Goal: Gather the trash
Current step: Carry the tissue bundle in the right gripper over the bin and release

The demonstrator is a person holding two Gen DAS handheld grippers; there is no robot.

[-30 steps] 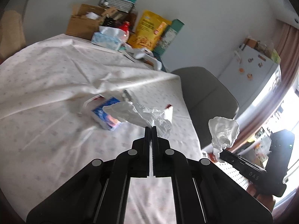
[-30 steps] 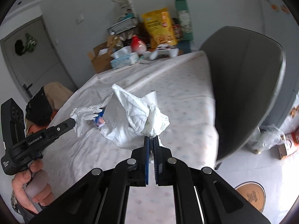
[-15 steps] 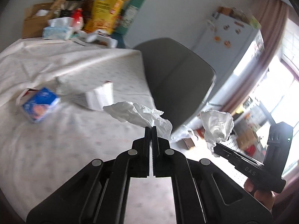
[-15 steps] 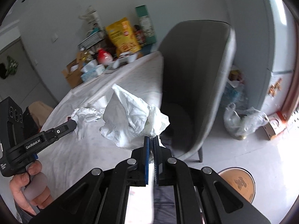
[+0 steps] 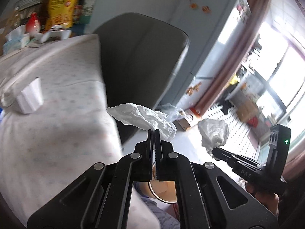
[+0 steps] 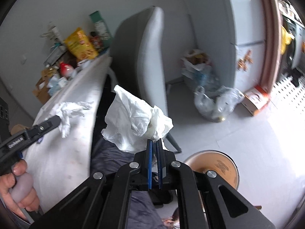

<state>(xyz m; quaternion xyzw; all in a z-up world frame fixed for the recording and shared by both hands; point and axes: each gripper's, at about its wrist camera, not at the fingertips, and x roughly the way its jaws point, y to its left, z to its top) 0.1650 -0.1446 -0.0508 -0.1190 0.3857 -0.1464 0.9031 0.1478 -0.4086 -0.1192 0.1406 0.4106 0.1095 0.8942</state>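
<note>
Left gripper (image 5: 154, 131), fingers pressed together, clamped on a crumpled white tissue (image 5: 142, 117) held in the air just past the desk (image 5: 57, 114) edge, in front of a grey chair (image 5: 141, 57). Right gripper (image 6: 154, 142), fingers nearly closed, pinched on a larger wad of white paper (image 6: 133, 122), also off the desk, above a dark lap and the floor. Below the fingers, a round brown bin (image 6: 215, 165), partly hidden by the gripper body; contents not made out. On the desk, a white folded packet (image 5: 30, 97) near the left edge, blurred. At the far desk edge, a yellow bag (image 5: 61, 5) and other clutter, smeared by motion. Hand on the left gripper's handle (image 6: 17, 189), cut off at the frame.
</note>
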